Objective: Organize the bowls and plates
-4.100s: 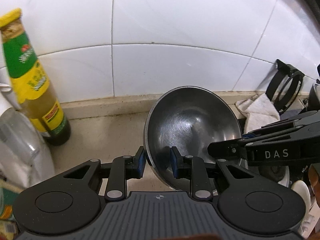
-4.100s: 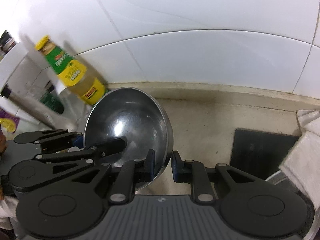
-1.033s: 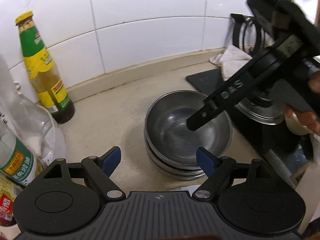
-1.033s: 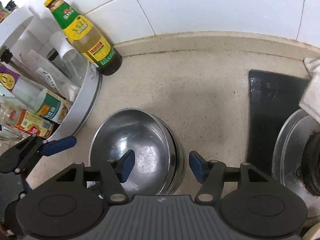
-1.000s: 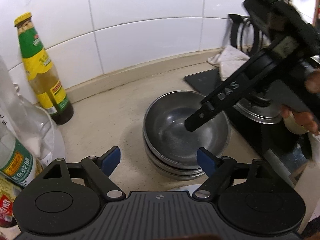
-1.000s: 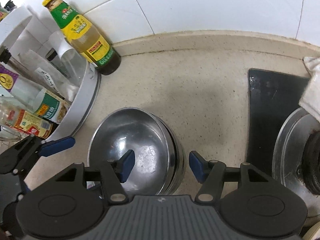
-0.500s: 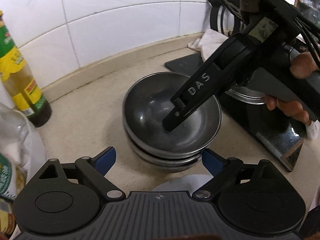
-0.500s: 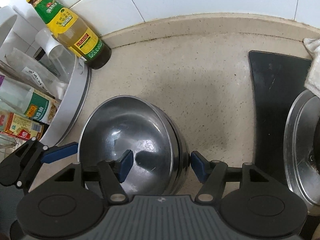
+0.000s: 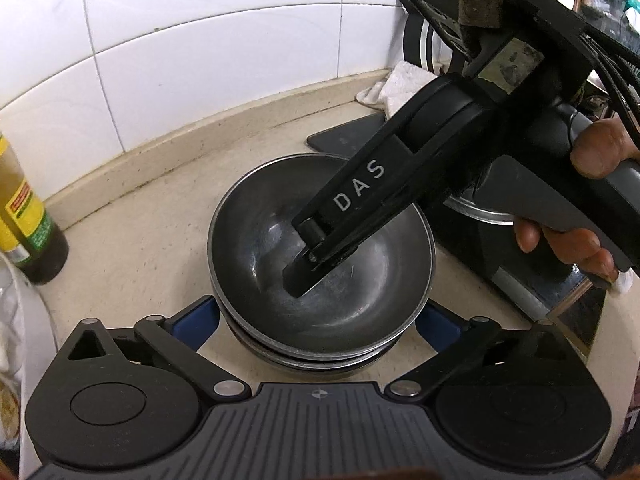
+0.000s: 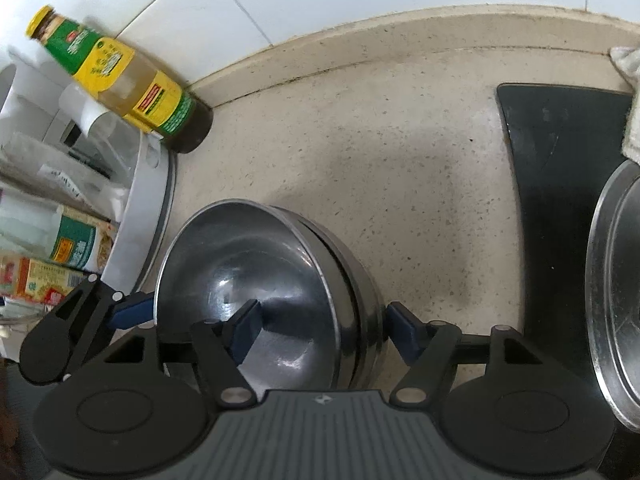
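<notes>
A stack of steel bowls (image 9: 360, 304) sits on the beige counter, also seen in the right wrist view as the steel bowls (image 10: 280, 256). My left gripper (image 9: 316, 322) straddles the stack low down, its blue pads (image 9: 196, 320) standing just off either side while the jaws are opening. My right gripper (image 10: 326, 332) reaches over the rim: one pad hangs inside the top bowl, the other outside the stack, and its jaws are opening too. Neither gripper presses on the bowls. In the left wrist view the right gripper's black finger (image 9: 360, 196) dips into the top bowl.
A sauce bottle (image 10: 128, 84) with a green and yellow label stands by the tiled wall. A white rack (image 10: 148, 216) of bottles crowds the left. To the right lie a black stove top (image 10: 560, 160), a steel lid (image 10: 616, 300) and a white cloth (image 9: 400, 84). A hand (image 9: 592, 152) holds the right gripper.
The bowl both grippers held up tilted now rests on the stack. Over the last second both grippers sank toward the stack and their jaws widened; the left pads now flank it.
</notes>
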Available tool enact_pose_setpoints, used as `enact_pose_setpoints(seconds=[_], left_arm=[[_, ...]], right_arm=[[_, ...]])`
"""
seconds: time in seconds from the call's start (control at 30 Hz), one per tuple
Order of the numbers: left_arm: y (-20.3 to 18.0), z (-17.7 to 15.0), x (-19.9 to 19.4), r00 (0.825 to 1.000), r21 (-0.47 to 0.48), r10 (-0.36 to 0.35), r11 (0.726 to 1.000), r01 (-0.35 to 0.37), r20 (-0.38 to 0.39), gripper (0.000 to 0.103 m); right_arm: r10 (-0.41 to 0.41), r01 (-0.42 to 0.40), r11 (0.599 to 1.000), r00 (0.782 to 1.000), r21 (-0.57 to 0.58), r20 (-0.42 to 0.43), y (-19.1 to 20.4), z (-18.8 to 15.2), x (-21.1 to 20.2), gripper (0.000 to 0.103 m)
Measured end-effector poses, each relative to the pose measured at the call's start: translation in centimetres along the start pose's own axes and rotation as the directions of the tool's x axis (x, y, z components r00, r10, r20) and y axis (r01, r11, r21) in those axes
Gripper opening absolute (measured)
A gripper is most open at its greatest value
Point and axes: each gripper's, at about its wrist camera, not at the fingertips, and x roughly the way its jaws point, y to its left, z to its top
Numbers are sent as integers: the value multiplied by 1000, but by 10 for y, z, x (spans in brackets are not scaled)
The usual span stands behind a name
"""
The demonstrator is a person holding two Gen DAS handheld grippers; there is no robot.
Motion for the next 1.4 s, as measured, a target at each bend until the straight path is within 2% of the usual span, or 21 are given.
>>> enact_pose_setpoints(seconds=[0.23, 0.4, 0.53, 0.63, 0.77, 0.83, 1.03, 1.23, 1.4], left_arm=[[4, 10, 22, 999, 34, -13, 999, 12, 34, 103], [13, 18, 30, 999, 50, -33, 998, 31, 41, 103], [20, 12, 29, 996, 71, -72, 995, 68, 56, 103], [31, 7, 36, 993, 66, -120, 991, 119, 11, 103], [34, 0, 54, 992, 82, -119, 989, 121, -39, 103], [35, 2, 60, 991, 72, -127, 989, 129, -31, 103], [32, -1, 62, 995, 56, -99, 993, 100, -4, 103], [28, 7, 59, 997, 27, -73, 997, 74, -20, 103], [27, 14, 53, 1000, 13, -23, 1000, 23, -14, 103]], right_arm=[[-2, 3, 999, 1000, 43, -5, -9, 12, 5, 72], [19, -20, 996, 1000, 88, 13, -16, 16, 9, 73], [48, -50, 991, 999, 127, 19, -22, 20, 9, 74], [61, -65, 989, 998, 132, 32, -26, 23, 9, 74], [112, -114, 983, 993, 146, 24, -29, 27, 18, 77], [125, -127, 981, 992, 146, 22, -29, 28, 20, 76], [126, -129, 983, 991, 132, 34, -29, 29, 20, 74], [150, -154, 979, 988, 134, 36, -32, 28, 20, 74], [160, -163, 979, 986, 121, 34, -27, 27, 20, 74]])
